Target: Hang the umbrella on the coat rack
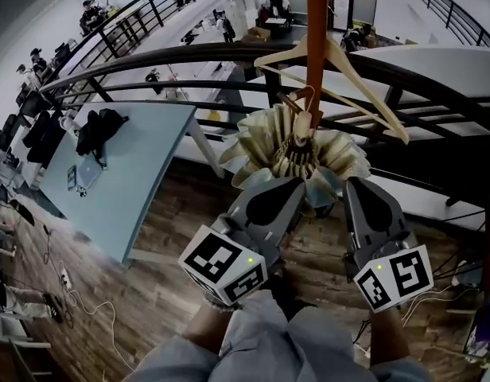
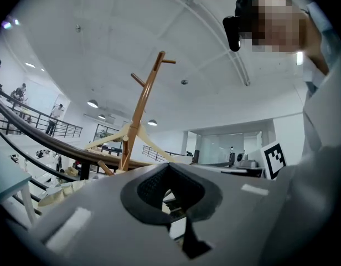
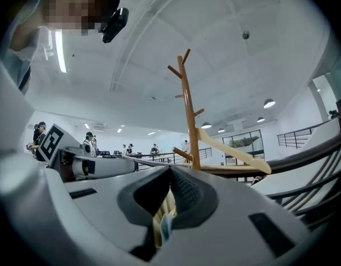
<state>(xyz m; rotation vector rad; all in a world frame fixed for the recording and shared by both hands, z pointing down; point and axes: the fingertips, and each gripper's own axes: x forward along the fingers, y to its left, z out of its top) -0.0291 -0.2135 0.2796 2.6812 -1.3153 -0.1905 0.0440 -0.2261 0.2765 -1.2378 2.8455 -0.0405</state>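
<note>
The cream folded umbrella (image 1: 269, 138) hangs against the orange coat rack pole (image 1: 315, 22), its top at a peg (image 1: 297, 102) just below a wooden hanger (image 1: 348, 66). Both grippers point up from beneath it. My right gripper (image 1: 352, 183) is shut on cream umbrella fabric with pale blue trim (image 3: 162, 220), seen between its jaws (image 3: 169, 201). My left gripper (image 1: 297, 185) has its tip at the umbrella's lower folds; its jaws (image 2: 169, 195) stand shut with nothing clearly between them. The rack (image 2: 141, 110) (image 3: 188, 115) rises ahead in both gripper views, and the umbrella's folds (image 2: 51, 195) show at the lower left of the left gripper view.
A pale blue table (image 1: 141, 173) with dark clothing (image 1: 98, 130) stands to the left. A curved black railing (image 1: 189, 54) runs behind the rack. Cables (image 1: 78, 301) lie on the wooden floor. The person's knees fill the bottom of the head view.
</note>
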